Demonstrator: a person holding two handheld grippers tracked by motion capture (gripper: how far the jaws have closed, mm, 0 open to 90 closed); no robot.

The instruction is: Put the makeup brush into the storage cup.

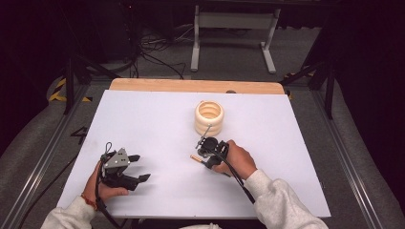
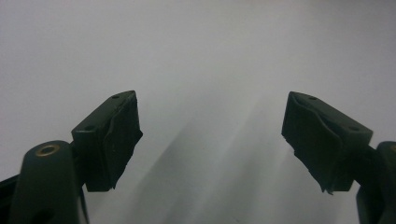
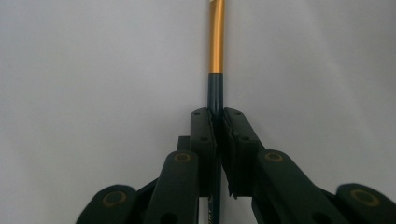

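Nearest the person, the left hand (image 1: 102, 183) rests on the white table (image 1: 157, 119) at its front left, holding the left gripper (image 1: 138, 168) with its jaws spread wide and nothing between them; in the left gripper view the two black pads (image 2: 119, 140) stand well apart over bare white surface. A little farther in, near the table's middle, the right gripper (image 1: 202, 149) has its jaws pressed onto a slim dark pen with a gold section (image 3: 216, 42). Just beyond it stands a cream ribbed ring-shaped holder (image 1: 209, 117), upright and open at the top
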